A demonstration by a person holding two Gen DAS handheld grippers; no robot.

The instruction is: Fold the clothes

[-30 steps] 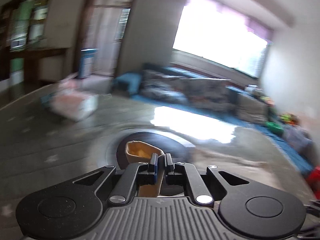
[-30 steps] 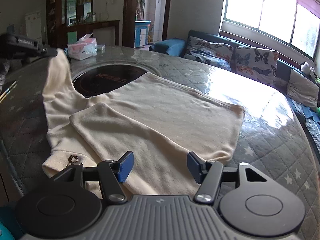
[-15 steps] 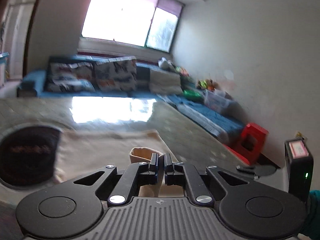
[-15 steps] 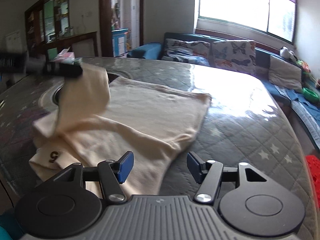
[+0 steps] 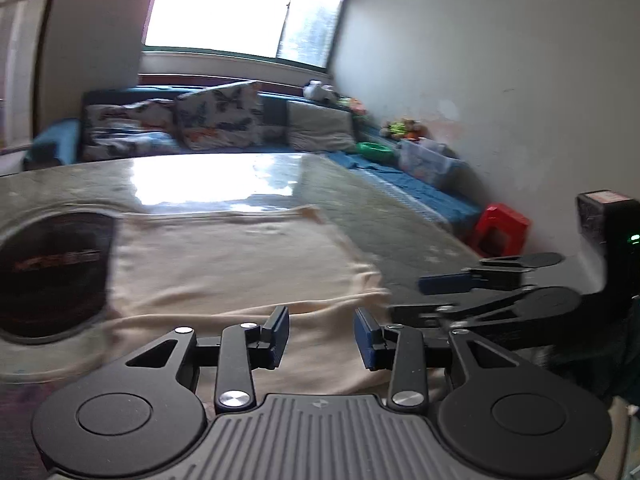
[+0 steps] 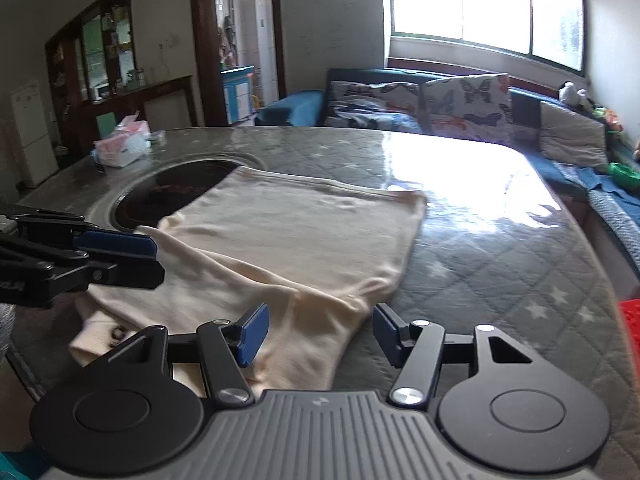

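Observation:
A cream shirt [image 6: 300, 232] lies flat on the quilted grey table [image 6: 480, 260], with one sleeve [image 6: 240, 280] laid across its near part. In the left wrist view the same shirt [image 5: 224, 264] spreads out ahead. My left gripper [image 5: 322, 336] hovers just over the near cloth; its jaws are opening and nothing is pinched between them. From the right wrist view the left gripper [image 6: 156, 260] comes in from the left edge. My right gripper [image 6: 320, 332] stands open over the shirt's near right corner, holding nothing. It also shows as the right gripper [image 5: 412, 298] at the right.
A dark round hotplate [image 6: 176, 184] is set into the table, partly under the shirt. A pink tissue pack [image 6: 122, 146] sits at the far left. A sofa with butterfly cushions [image 6: 420, 104] runs behind the table, and a red stool [image 5: 500, 232] stands by the wall.
My left gripper carried the sleeve rightward and down across the shirt, then opened and let it go. The sleeve now lies on the shirt. My right gripper stayed open and barely shifted.

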